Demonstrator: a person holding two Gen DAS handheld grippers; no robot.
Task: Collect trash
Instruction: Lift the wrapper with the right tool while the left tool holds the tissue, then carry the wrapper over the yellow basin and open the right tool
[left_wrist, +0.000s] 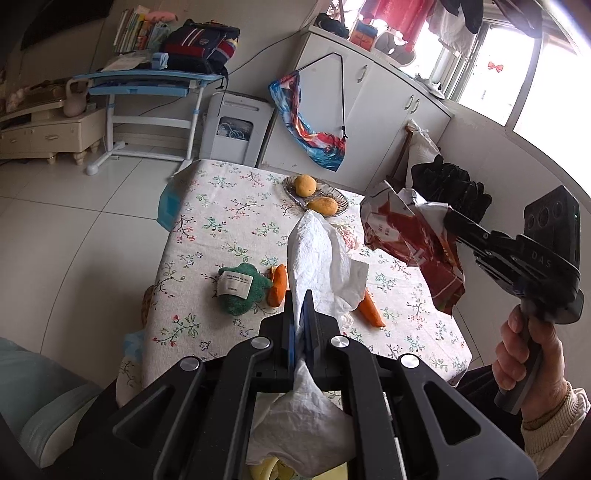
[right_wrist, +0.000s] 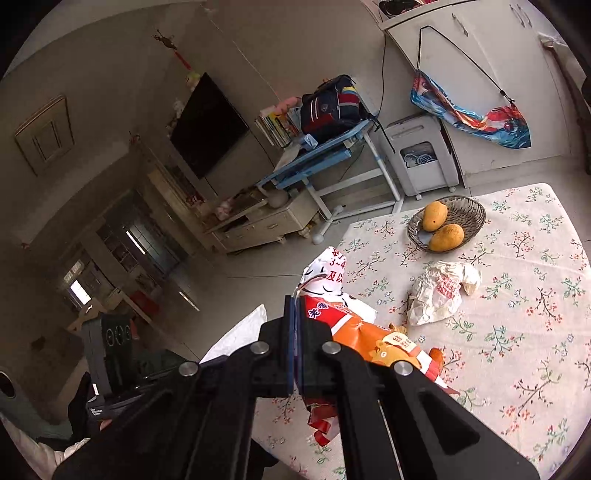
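- Left gripper (left_wrist: 300, 306): jaws clamped on a crumpled white tissue (left_wrist: 325, 258), which sticks out ahead of the fingers and bunches behind them; held above the near half of the floral-cloth table (left_wrist: 207, 221).
- Right gripper (right_wrist: 295, 321): jaws closed on a red-and-orange snack wrapper (right_wrist: 354, 325), lifted clear of the table; in the left wrist view the wrapper (left_wrist: 413, 240) hangs above the table's right side, and a hand (left_wrist: 524, 365) with a cream cuff grips the handle.
- Crumpled paper wrapper (right_wrist: 439, 291): lying on the table, between the snack wrapper and the wire basket (right_wrist: 469, 214).
- Wire basket: near the table's far edge, holding two mangoes (right_wrist: 445, 238).
- Green plush toy (left_wrist: 242, 290) with white label: on the table, left of the tissue.
- Orange plush carrot pieces (left_wrist: 277, 290): on the table, one just beside the green toy, another showing right of the tissue.
- Blue desk (left_wrist: 147, 79) with backpack (left_wrist: 199, 48): on the floor beyond the table.
- White cabinet (left_wrist: 380, 103): beyond the table's far right corner, a colourful cloth (left_wrist: 314, 125) hanging on it.
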